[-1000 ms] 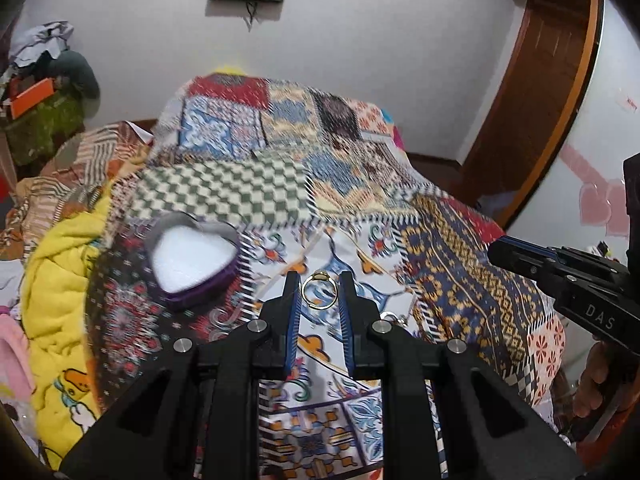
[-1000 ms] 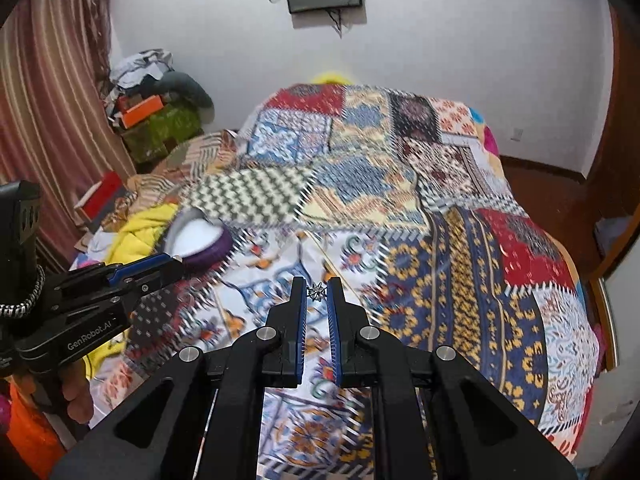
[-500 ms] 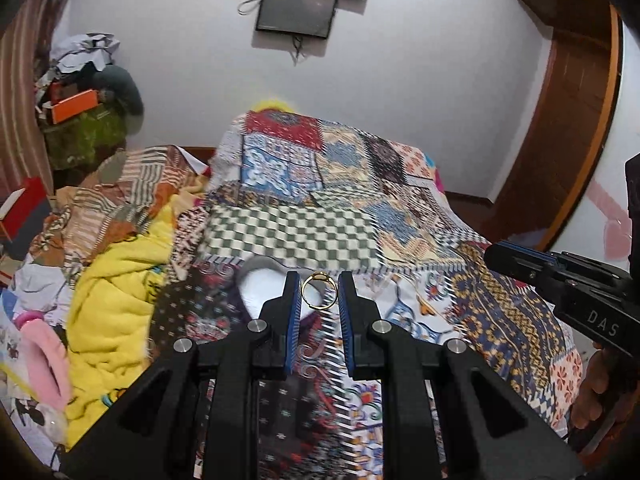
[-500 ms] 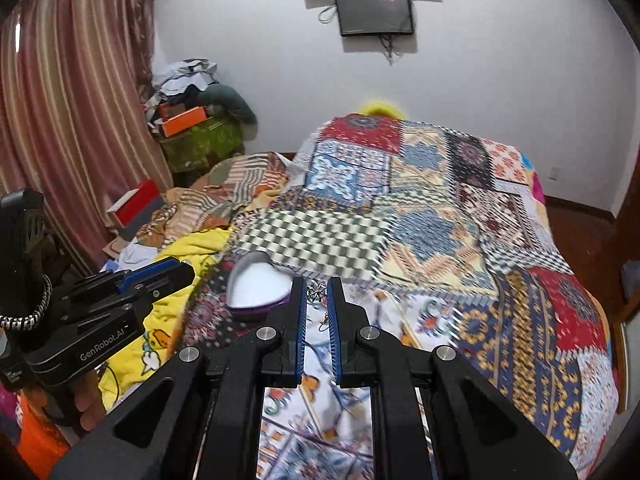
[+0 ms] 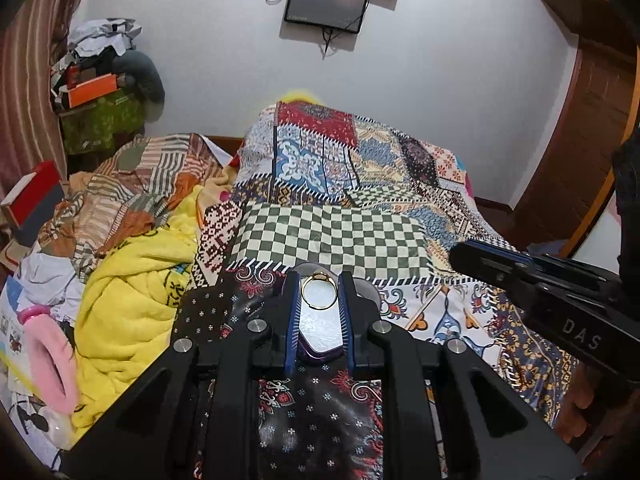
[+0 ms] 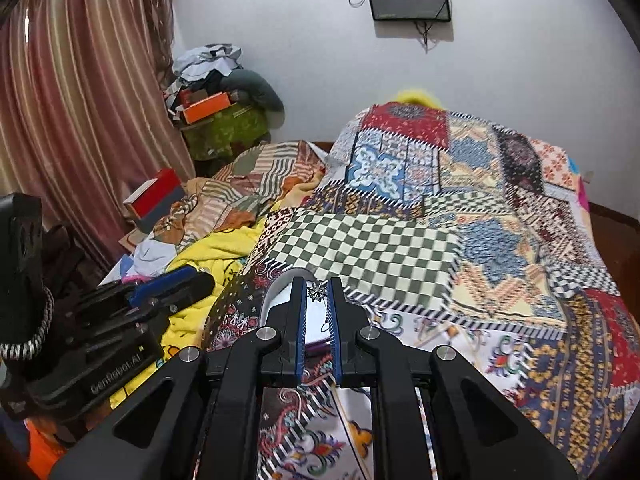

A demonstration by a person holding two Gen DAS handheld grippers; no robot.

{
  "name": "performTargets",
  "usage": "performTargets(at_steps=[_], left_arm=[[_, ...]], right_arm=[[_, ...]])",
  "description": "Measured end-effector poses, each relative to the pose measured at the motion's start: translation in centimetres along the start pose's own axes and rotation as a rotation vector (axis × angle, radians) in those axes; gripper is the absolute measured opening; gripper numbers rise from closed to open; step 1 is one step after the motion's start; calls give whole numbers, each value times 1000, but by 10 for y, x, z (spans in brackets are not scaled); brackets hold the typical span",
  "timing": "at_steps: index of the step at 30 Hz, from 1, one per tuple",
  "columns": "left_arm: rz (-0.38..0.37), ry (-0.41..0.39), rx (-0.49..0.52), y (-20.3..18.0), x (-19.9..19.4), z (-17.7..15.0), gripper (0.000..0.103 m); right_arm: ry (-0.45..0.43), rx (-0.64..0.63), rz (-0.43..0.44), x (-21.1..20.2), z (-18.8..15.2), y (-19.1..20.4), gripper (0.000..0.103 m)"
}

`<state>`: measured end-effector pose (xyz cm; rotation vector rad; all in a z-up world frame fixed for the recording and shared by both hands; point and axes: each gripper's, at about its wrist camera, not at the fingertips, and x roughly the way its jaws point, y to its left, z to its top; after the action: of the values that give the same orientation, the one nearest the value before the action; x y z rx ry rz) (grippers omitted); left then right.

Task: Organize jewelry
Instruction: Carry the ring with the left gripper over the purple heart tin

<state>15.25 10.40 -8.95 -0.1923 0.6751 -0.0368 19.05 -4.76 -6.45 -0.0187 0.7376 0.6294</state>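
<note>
A gold ring [image 5: 318,293] is pinched between the blue pads of my left gripper [image 5: 319,294], which is shut on it. Right under it lies the heart-shaped box [image 5: 320,330], purple outside and white inside, largely hidden by the fingers. My right gripper [image 6: 317,293] is shut on a small silver star-shaped earring [image 6: 317,291]. The same heart-shaped box [image 6: 280,294] shows below and left of its tips. Each gripper appears in the other's view: the right gripper [image 5: 496,264] at the right edge, the left gripper [image 6: 176,286] at the left edge.
The box rests on a patchwork bedspread [image 5: 332,236]. A yellow blanket [image 5: 132,292] and striped cloths [image 5: 140,184] are heaped to the left, with a pink ring-shaped thing [image 5: 52,360] by the edge. A cluttered shelf [image 6: 216,120] and curtain [image 6: 80,120] stand behind.
Both grippers have swung to the left over the bed, each still gripping its piece. The heart-shaped box, at first off to the left, now lies directly beneath both sets of fingertips.
</note>
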Motion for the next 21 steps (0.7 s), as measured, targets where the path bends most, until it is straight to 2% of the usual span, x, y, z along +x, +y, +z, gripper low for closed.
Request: performTargets(at_steps=[13,21], left_arm=[[-20,98,-1,3,54,-7,17],[-27,138,14,5,69,-14,17]], right_arm=[[99,-17,19,53,-1,1,9],[154,7,39,72,-8,-6,9]])
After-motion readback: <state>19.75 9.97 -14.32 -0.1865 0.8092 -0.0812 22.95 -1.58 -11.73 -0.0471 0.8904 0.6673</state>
